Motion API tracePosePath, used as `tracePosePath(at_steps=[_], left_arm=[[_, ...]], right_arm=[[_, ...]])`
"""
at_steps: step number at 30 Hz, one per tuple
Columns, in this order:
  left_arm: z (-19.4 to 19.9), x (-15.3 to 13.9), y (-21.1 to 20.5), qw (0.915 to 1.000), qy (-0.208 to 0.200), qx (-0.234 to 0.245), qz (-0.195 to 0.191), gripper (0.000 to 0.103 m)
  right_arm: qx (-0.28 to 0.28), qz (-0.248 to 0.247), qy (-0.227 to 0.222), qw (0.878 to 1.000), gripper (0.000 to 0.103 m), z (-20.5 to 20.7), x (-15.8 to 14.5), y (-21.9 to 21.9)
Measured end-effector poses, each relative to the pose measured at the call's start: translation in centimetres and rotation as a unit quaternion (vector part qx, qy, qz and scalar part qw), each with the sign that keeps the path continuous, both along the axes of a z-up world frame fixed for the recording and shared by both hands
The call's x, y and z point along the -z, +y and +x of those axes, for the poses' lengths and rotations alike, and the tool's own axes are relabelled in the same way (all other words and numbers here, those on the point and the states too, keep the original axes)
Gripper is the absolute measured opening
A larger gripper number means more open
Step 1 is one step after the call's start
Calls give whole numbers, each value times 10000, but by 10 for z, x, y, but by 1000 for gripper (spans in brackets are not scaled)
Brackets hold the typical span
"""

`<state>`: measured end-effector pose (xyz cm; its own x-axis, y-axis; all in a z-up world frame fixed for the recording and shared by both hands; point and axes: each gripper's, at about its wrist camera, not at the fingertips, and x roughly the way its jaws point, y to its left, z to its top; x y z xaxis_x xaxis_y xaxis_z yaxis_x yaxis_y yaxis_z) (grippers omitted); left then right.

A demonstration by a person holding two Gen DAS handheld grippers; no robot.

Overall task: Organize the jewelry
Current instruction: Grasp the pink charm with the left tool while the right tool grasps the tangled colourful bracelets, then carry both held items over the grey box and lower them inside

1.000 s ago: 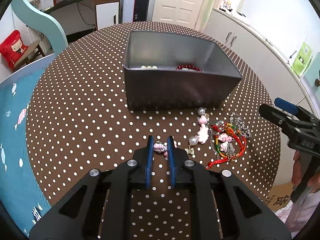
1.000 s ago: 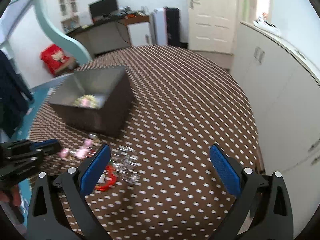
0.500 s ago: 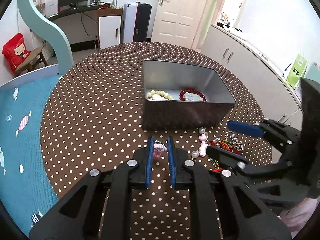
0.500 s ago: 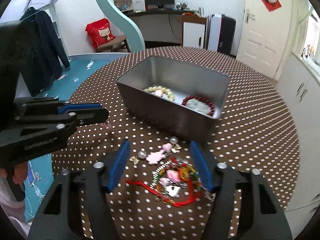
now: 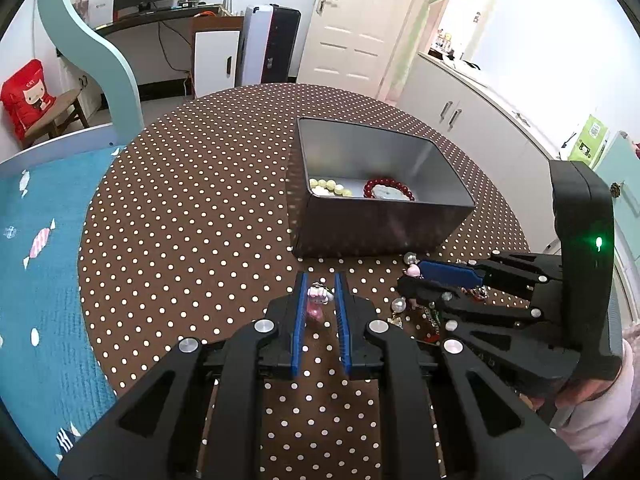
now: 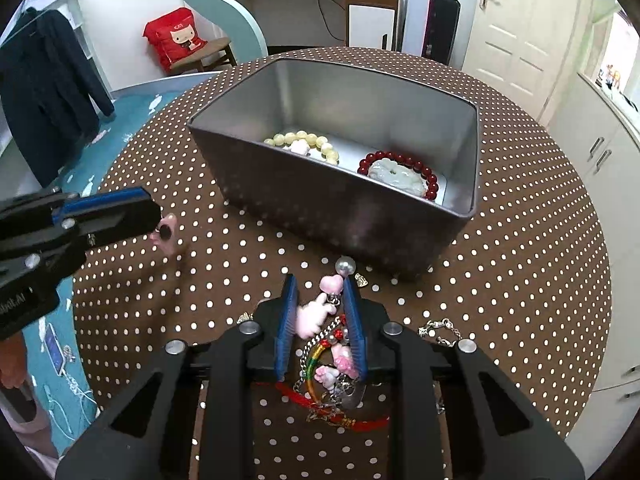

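The left gripper [image 5: 319, 300] was pinched on a small pink charm [image 5: 316, 300], which sat between its blue pads and hung clear above the brown dotted tablecloth [image 5: 192, 216]; from the right wrist view the same charm [image 6: 165, 233] stuck out past the tip of that gripper [image 6: 154, 220], off to the left of the metal tin [image 6: 344, 208]. The right gripper [image 6: 320, 300] pointed down into the heap of jewelry [image 6: 332, 364] lying on the cloth just in front of the tin, and its jaws were closing with a pink bead-and-charm piece [image 6: 316, 314] between the blue pads; whether the pads already pressed on it could not be told. A silver-coloured bead [image 6: 345, 265] and a pink heart [image 6: 332, 283] of that piece lay just beyond the fingertips. Under the gripper were a rainbow cord, red string, silver chain and further pink charms, tangled together. Inside the tin lay a pale yellow bead bracelet [image 6: 308, 142] toward the left and a red bead bracelet [image 6: 402, 172] with a pale stone in its ring toward the right, apart from each other. A silver clasp chain [image 6: 440, 330] lay on the cloth to the right of the gripper.
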<state>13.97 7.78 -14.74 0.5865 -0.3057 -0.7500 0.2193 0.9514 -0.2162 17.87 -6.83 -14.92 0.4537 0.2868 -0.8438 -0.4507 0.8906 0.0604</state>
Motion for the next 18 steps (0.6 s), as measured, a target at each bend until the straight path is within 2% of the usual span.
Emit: tracePosePath(at_steps=[1, 2, 10, 18], left_arm=[[0, 1, 0, 10000, 10, 12, -12, 14], [1, 1, 0, 10000, 16, 23, -22, 14], [3, -3, -1, 9999, -22, 73, -69, 14], [4, -11, -9, 9999, -134, 81, -49, 14]], right_arm=[[15, 21, 3, 10000, 17, 2, 0, 0], [34, 18, 6, 10000, 11, 4, 0, 0], [93, 255, 74, 9996, 11, 4, -6, -7], [81, 488, -174, 9986, 11, -13, -28, -20]])
